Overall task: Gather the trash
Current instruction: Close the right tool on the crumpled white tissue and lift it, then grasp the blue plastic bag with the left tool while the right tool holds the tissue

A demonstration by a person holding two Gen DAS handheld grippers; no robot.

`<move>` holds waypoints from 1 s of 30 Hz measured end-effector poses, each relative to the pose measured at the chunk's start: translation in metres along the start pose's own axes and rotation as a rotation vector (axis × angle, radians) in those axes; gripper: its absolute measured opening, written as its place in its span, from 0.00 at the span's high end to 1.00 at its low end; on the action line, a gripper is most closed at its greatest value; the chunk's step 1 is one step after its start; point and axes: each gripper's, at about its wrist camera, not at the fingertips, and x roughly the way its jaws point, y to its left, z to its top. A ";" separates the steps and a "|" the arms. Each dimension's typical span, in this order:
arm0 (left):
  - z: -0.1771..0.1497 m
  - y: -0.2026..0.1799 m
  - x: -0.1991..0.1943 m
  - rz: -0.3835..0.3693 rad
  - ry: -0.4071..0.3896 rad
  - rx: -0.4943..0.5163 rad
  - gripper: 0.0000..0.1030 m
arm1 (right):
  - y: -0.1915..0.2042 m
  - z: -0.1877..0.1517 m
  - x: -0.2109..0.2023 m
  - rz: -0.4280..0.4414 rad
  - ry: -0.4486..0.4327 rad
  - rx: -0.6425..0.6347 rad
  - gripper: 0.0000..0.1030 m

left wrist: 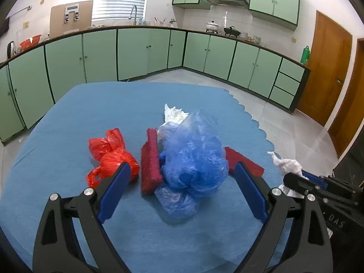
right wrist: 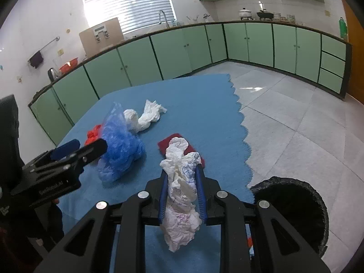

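Our left gripper (left wrist: 182, 177) stands wide open, its fingers (left wrist: 118, 188) flanking the crumpled blue plastic bag (left wrist: 193, 157) on the blue-covered bench (left wrist: 113, 104). Our right gripper (right wrist: 180, 170) pinches a crumpled white paper wad (right wrist: 182, 193); the black-lined bin (right wrist: 293, 207) waits just right, below.

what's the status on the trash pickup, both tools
Right tool shut on crumpled white paper. Left tool open, empty, facing blue plastic bag. Bin at right, nothing in the way.

Crumpled paper (right wrist: 182, 188) between right tongs (right wrist: 182, 182), above worktop (right wrist: 204, 104); bin (right wrist: 293, 204) right, on floor; plastic bags (right wrist: 120, 145) left, tissue (right wrist: 145, 116) behind them.
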 end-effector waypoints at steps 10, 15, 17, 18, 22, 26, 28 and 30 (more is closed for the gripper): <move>0.003 -0.023 0.017 -0.008 0.003 0.020 0.26 | -0.019 0.010 0.000 -0.040 -0.031 0.024 0.78; 0.005 -0.031 0.029 0.010 0.017 0.041 0.44 | -0.024 0.011 0.002 -0.040 -0.032 0.028 0.78; 0.004 -0.031 0.032 0.016 0.028 0.039 0.57 | -0.026 0.010 0.002 -0.039 -0.030 0.028 0.78; 0.004 -0.032 0.034 0.026 0.031 0.043 0.66 | -0.026 0.009 0.002 -0.039 -0.029 0.028 0.78; 0.005 -0.031 0.031 0.029 0.030 0.046 0.88 | -0.027 0.007 0.003 -0.033 -0.024 0.029 0.78; 0.004 -0.029 0.020 0.031 0.005 0.042 0.93 | -0.024 0.009 -0.001 -0.031 -0.035 0.018 0.78; 0.006 -0.028 0.010 0.030 -0.014 0.041 0.94 | -0.022 0.011 -0.004 -0.031 -0.044 0.010 0.78; 0.006 -0.030 -0.001 0.022 -0.033 0.037 0.94 | -0.021 0.012 -0.007 -0.029 -0.052 0.008 0.78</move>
